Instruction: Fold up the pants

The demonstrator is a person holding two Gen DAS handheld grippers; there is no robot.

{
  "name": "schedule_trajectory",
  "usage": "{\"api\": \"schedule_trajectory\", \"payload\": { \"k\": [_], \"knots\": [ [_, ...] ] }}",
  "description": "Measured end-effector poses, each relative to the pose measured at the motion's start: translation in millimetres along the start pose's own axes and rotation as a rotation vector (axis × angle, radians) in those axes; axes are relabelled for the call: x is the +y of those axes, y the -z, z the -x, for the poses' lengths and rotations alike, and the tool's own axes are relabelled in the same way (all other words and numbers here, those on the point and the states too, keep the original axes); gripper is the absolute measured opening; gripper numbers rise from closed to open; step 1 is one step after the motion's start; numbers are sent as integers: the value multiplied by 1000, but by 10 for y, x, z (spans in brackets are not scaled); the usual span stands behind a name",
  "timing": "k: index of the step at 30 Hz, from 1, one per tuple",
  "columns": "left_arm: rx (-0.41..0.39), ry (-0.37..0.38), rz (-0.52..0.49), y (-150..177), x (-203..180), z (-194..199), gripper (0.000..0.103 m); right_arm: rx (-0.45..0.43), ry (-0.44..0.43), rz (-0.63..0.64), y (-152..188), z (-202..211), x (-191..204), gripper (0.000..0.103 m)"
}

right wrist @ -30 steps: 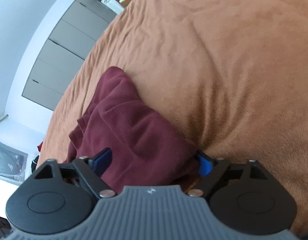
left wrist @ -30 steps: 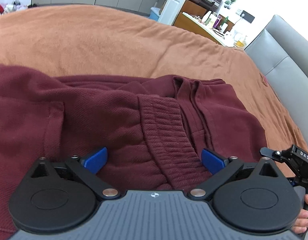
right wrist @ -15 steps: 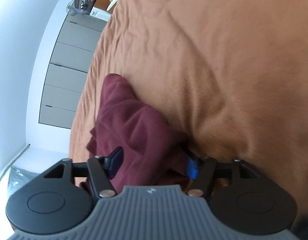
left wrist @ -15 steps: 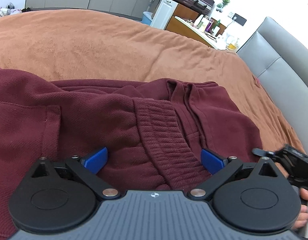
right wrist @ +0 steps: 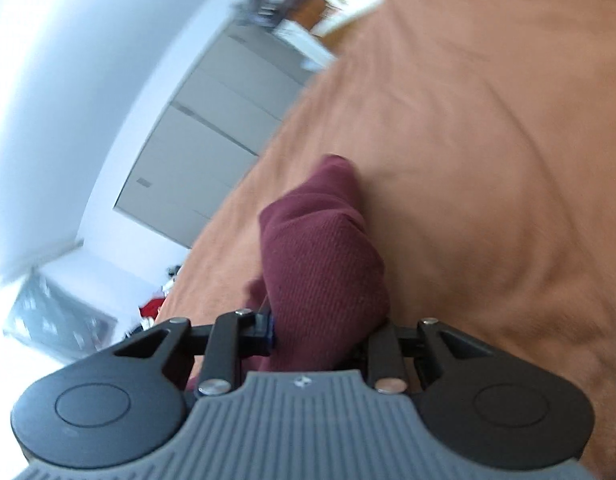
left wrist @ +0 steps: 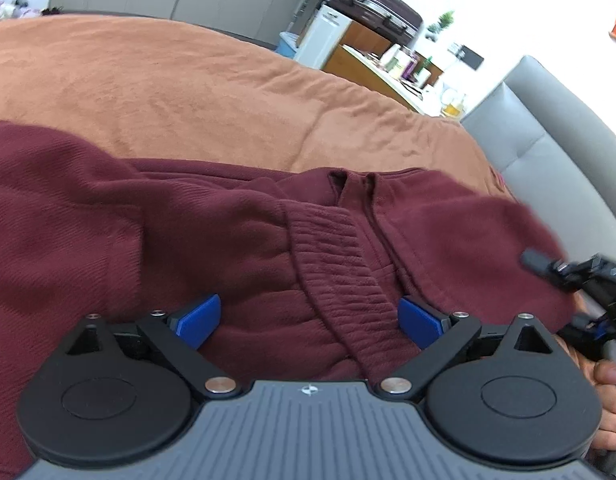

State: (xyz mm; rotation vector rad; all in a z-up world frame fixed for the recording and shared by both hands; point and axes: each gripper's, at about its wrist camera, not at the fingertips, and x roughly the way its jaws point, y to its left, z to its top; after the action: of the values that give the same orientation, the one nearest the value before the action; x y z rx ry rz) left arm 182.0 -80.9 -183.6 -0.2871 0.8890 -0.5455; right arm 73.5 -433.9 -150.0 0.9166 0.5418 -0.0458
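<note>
- Gripping a bunched fold of the maroon sweatpants (right wrist: 324, 264), the right gripper (right wrist: 328, 334) has its fingers clenched on the cloth.
- The left gripper (left wrist: 310, 316) holds its blue fingers (left wrist: 197, 317) spread wide, straddling the ribbed cuff (left wrist: 340, 276), pads apart from it.
- The sweatpants lie crumpled on the bed's orange-brown blanket (left wrist: 187, 92).

Black left gripper (left wrist: 310, 320) with blue pads (left wrist: 197, 318), silver screws
</note>
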Motion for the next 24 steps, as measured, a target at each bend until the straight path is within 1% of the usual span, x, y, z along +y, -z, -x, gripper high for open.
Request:
{"api": "schedule_trajectory", "payload": {
  "k": [3,5,7,8,10,13,14,16,18,21,22,24],
  "knots": [
    [-17,17,54,-7,126,153,103,-13,-41,170,49,53,533,21],
    [-50,24,91,4,245,329,103,-5,-77,270,123,62,871,21],
    [-74,28,103,7,363,501,103,8,-107,346,227,67,1165,21],
    [-88,22,106,9,423,593,103,20,-124,386,289,76,1318,21],
    [-124,-30,116,15,543,765,103,43,-162,471,457,79,1585,21],
    [-151,-38,185,30,795,970,103,87,-196,569,722,49,1846,21],
    [-157,-48,215,36,886,1031,103,108,-204,618,825,16,1943,21],
    [-172,-73,255,45,1029,1139,103,153,-222,666,975,-74,2059,21],
    [-186,-103,260,40,1131,1243,103,193,-233,703,1139,-128,2152,21],
    [-225,-185,241,77,1253,1397,103,270,-269,771,1360,-307,2272,20],
    [-232,-206,245,98,1313,1431,103,289,-283,795,1472,-289,2319,20],
    [-232,-231,299,136,1450,1450,103,334,-281,880,1726,-398,2409,20]
  ]
}}
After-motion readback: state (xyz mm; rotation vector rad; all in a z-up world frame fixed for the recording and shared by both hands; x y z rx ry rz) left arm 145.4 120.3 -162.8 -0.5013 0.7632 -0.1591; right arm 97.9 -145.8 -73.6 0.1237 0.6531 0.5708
